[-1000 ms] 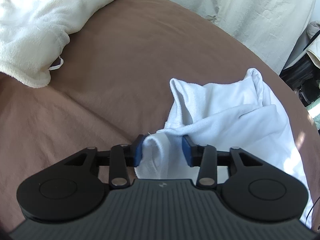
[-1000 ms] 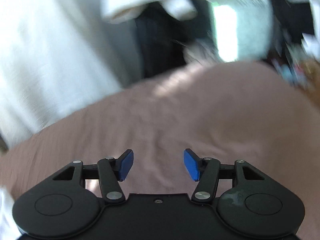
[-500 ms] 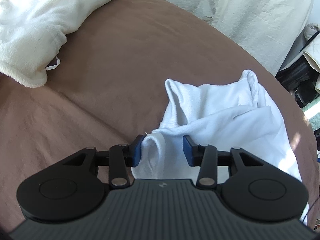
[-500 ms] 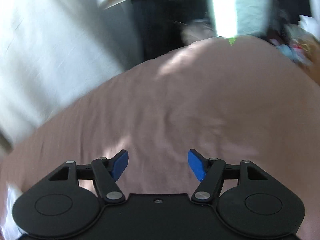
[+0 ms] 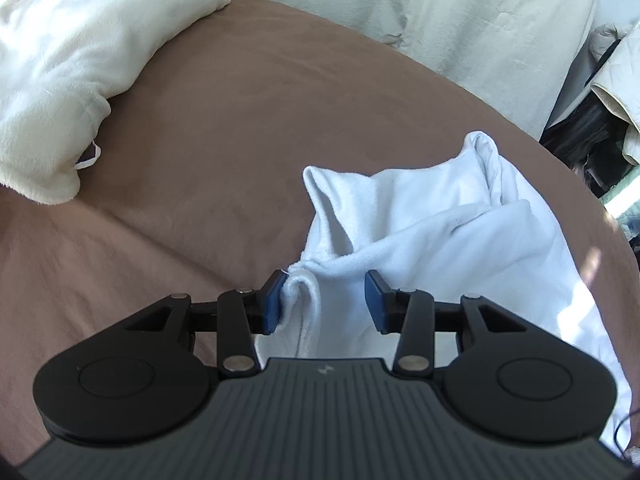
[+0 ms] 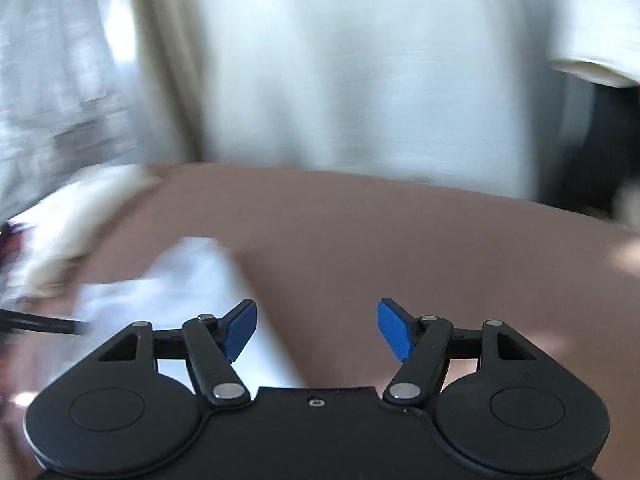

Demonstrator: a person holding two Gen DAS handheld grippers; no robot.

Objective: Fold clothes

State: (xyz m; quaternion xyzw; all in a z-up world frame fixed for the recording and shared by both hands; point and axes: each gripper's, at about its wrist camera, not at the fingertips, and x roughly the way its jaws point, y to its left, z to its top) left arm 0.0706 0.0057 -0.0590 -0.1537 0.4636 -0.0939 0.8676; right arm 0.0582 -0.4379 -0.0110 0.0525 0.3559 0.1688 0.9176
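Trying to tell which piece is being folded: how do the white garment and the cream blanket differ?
The white garment is bright white; the cream blanket is off-white. The white garment lies crumpled nearby, with a fold between the jaws of the left tool, though a firm pinch is unclear. The cream blanket lies farther off, untouched. Both rest on the brown bedspread.

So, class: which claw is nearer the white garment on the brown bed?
Left. The left claw has the white garment's bunched edge between its pads; the right claw, jaws open and empty, hovers over the brown bedcover beside it.
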